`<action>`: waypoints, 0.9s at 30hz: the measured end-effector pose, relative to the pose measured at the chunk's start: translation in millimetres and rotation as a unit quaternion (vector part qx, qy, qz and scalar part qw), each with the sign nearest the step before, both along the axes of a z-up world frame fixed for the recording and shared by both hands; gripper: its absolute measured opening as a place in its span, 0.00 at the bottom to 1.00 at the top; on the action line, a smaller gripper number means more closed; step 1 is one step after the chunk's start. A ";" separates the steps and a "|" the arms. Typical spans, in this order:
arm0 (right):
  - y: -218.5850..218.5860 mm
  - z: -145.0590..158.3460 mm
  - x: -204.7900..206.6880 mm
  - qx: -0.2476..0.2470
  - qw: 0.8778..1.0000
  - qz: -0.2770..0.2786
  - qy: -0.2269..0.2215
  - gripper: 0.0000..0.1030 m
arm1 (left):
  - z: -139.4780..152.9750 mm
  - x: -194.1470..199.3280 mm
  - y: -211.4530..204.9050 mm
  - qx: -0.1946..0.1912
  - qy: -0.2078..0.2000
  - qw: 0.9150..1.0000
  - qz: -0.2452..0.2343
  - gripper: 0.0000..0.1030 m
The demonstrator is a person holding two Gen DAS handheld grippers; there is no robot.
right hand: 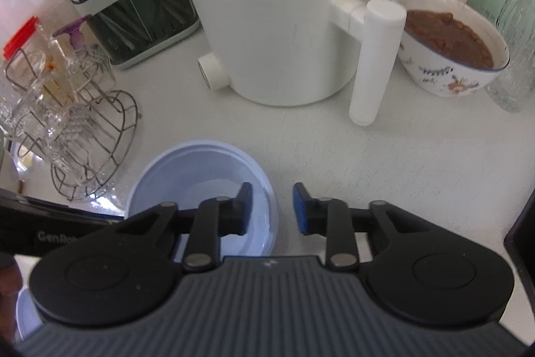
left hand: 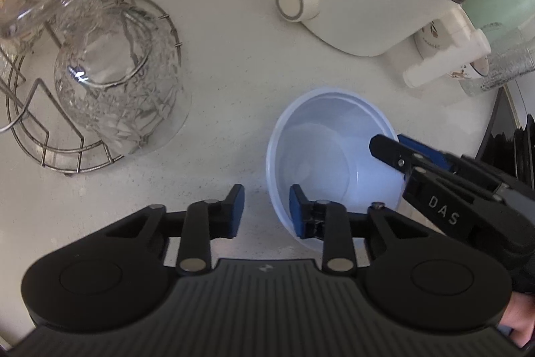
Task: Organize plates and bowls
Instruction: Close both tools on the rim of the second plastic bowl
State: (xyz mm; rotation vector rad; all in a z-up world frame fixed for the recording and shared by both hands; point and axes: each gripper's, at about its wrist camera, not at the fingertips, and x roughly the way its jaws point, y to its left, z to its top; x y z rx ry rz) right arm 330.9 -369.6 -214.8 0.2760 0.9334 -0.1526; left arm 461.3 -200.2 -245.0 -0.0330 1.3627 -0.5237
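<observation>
A pale blue plastic bowl (left hand: 321, 156) stands upright on the white counter (left hand: 227, 89). It also shows in the right wrist view (right hand: 200, 176). My left gripper (left hand: 266, 211) is open, its jaws astride the bowl's near-left rim without touching. My right gripper (right hand: 271, 209) is open too, its jaws astride the bowl's right rim; it enters the left wrist view (left hand: 398, 149) from the right. A second pale blue dish (right hand: 25, 313) shows at the lower left edge, mostly hidden.
A wire rack (left hand: 67, 129) with upturned glasses (left hand: 110, 82) stands left. A white electric pot (right hand: 277, 22) with a handle (right hand: 374, 62) stands behind the bowl. A patterned bowl of brown food (right hand: 451, 52), a chopstick holder (right hand: 133, 9) and a black object (left hand: 508, 139) lie around.
</observation>
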 end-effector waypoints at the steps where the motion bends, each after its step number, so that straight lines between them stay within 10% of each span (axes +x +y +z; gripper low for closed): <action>1: -0.8 -1.9 0.1 0.004 1.000 -0.001 0.001 0.22 | 0.2 0.1 1.0 -0.004 0.001 1.000 0.004 0.26; 5: 1.5 -5.6 0.8 0.012 1.000 0.010 0.004 0.11 | -2.4 1.7 8.9 -0.025 0.015 0.999 0.023 0.11; 27: 9.7 40.5 -35.2 0.045 0.997 0.046 -0.041 0.10 | 65.0 -31.3 49.0 -0.042 -0.024 0.998 0.049 0.11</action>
